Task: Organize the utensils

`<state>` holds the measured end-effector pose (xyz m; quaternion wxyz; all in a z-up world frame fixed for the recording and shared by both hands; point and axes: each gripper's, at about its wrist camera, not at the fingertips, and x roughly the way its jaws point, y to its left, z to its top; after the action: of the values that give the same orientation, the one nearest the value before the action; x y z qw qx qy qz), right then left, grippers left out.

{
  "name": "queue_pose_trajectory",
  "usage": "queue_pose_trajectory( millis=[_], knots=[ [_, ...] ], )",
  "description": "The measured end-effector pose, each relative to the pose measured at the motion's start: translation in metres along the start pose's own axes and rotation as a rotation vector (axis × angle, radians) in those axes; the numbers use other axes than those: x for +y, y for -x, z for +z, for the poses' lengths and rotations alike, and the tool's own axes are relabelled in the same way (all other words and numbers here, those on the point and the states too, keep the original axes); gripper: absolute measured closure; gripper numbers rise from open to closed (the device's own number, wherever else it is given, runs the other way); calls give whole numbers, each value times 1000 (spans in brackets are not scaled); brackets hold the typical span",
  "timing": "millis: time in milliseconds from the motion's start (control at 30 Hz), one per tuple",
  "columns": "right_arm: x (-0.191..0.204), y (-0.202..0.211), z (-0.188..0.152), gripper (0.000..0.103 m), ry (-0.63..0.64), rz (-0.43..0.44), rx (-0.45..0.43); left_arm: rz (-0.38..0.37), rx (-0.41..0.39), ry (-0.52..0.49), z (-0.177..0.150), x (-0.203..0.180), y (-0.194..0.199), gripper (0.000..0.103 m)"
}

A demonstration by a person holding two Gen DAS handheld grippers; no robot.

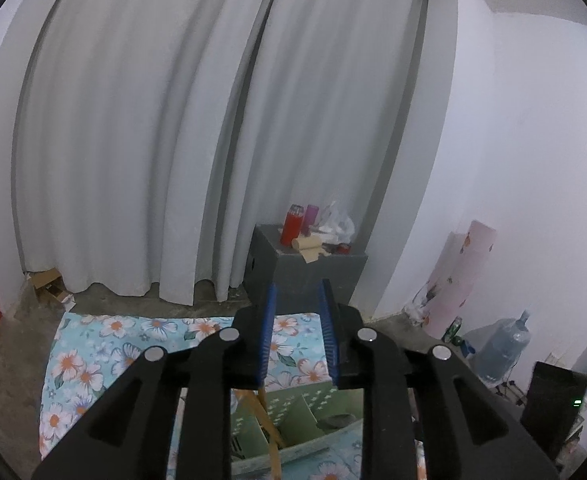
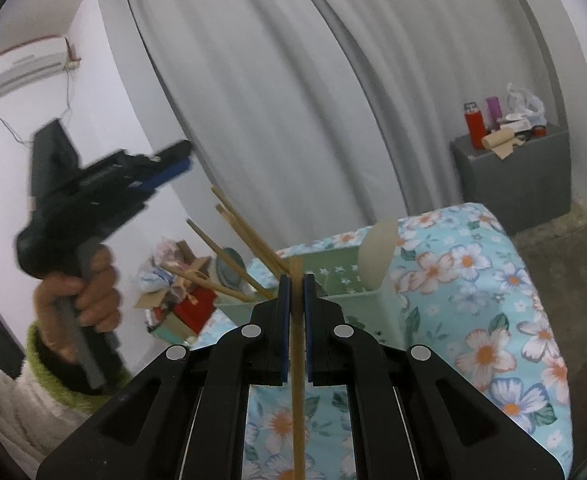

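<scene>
Right tool (image 2: 296,280): clamped on a chopstick (image 2: 297,360), which runs upright between the blue pads, its top end poking just above them.
Left tool (image 1: 298,300): pads apart, nothing between them; raised above the rack, pointing at the curtain. In the right view it shows up high at left, blurred, in the person's hand (image 2: 79,292).
Rack (image 2: 341,276): green caddy on the floral cloth (image 2: 473,320), just ahead of the right tool.
Rack contents: several chopsticks (image 2: 233,236) lean out to the left from one compartment; a pale spoon-like piece (image 2: 377,252) stands at the right end. From the left view, dividers and one stick (image 1: 267,420) show; other compartments are mostly hidden by the tool.
Task thing: the held chopstick sits just short of the rack, not yet in it.
Risk, slip: the grip is on a thin, smooth stick; it could pivot or slide down if the pads loosen.
Risk, collision: its lower end could catch the rack wall or knock the leaning sticks, tipping the light rack.
Risk, wrong slot: the compartments are narrow, and I judge a blind drop could land among the wrong pieces.
</scene>
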<state>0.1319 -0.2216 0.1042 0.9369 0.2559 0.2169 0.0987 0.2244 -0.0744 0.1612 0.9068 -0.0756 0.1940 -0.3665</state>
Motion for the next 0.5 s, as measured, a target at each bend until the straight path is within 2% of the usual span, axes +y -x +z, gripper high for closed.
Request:
queue_pose_trajectory(
  millis=[100, 267, 500],
  knots=[
    [2, -3, -4, 98, 11, -32, 19, -24, -5, 18, -6, 3, 13, 82],
    [4, -6, -8, 98, 22, -60, 37, -23, 44, 16, -23, 9, 28, 82],
    [12, -7, -5, 98, 51, -57, 46, -32, 94, 15, -51, 20, 53, 82]
  ],
)
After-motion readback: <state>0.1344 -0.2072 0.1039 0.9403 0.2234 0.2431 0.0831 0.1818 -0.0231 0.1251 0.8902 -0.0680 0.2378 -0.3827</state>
